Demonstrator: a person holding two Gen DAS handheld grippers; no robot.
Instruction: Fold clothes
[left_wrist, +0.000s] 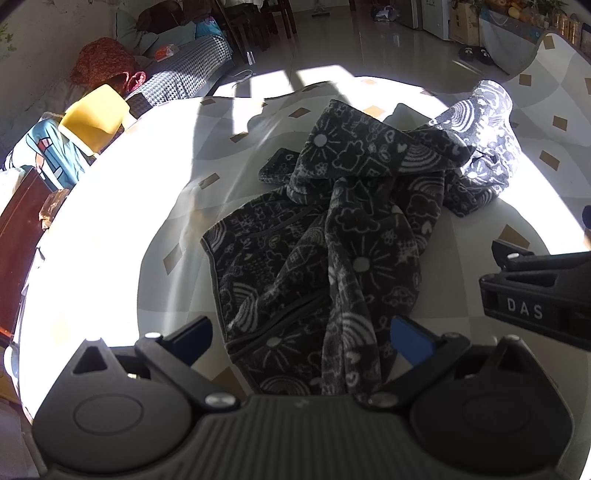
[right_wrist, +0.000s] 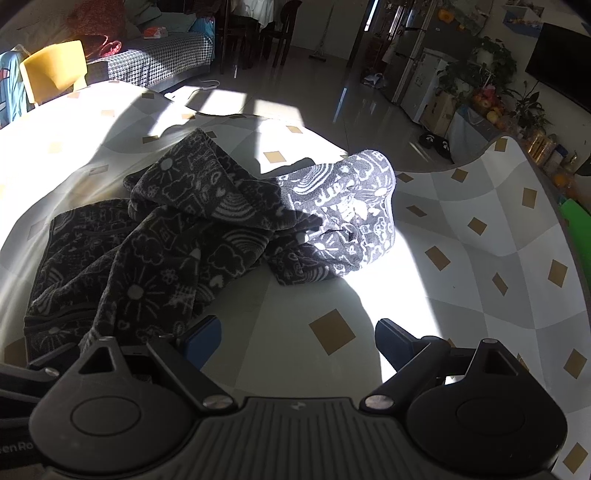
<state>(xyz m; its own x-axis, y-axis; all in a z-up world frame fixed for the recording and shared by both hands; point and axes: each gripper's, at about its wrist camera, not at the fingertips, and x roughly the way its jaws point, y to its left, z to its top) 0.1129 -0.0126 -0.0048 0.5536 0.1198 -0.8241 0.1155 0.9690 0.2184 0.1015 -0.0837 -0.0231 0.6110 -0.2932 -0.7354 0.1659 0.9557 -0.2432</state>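
Here the crumpled garment (left_wrist: 332, 236) lies just ahead of the left gripper (left_wrist: 301, 341).

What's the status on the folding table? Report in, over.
Left tongs open over garment hem. Right tongs open, empty, over bare tablecloth. Patterned fleece garment crumpled, unfolded. Nothing in the way.

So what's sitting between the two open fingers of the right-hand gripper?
Only bare patterned tablecloth, as the right wrist view shows. The right gripper is open and empty; the dark printed garment lies just beyond its left finger.
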